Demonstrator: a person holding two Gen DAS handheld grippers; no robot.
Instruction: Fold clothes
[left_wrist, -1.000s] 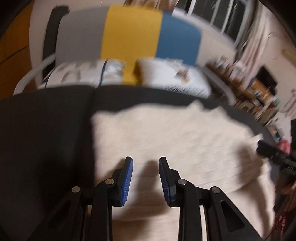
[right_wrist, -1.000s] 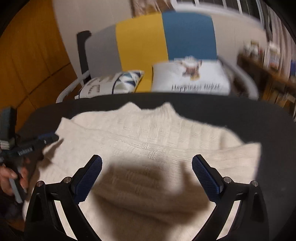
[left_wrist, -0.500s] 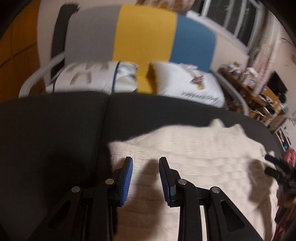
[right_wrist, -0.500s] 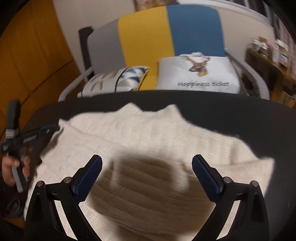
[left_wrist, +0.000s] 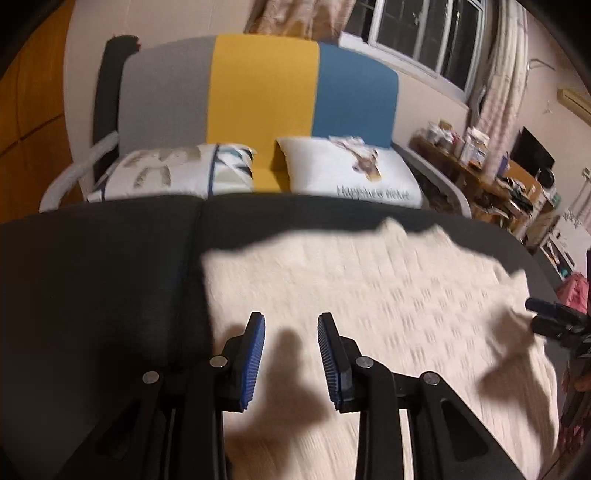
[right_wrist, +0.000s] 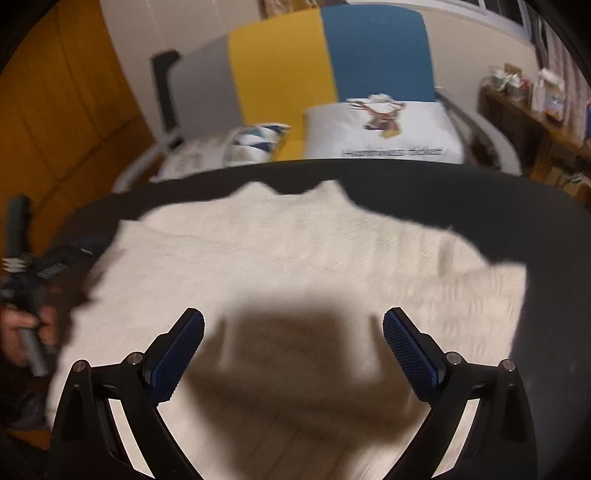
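Note:
A cream knit sweater (left_wrist: 369, 288) lies spread flat on a dark padded surface (left_wrist: 92, 277), its collar toward the far side. My left gripper (left_wrist: 290, 317) hovers over the sweater's left part, near its left edge. It is open by a narrow gap, with nothing between the blue pads. My right gripper (right_wrist: 293, 317) stands wide open above the middle of the sweater (right_wrist: 295, 251), casting a broad shadow on it. The left gripper (right_wrist: 37, 266) and the hand holding it show at the left edge of the right wrist view. The right gripper (left_wrist: 554, 321) shows at the right edge of the left wrist view.
Beyond the dark surface (right_wrist: 480, 195) stands a sofa with a grey, yellow and blue back (left_wrist: 262, 92) and two white printed pillows (left_wrist: 351, 170). A cluttered wooden shelf (left_wrist: 480, 173) runs along the right. An orange wooden wall (right_wrist: 55, 110) is on the left.
Both grippers drifted slightly above the sweater, the left view swinging left and then partly back. Neither gripper changed its opening, and the sweater stayed flat.

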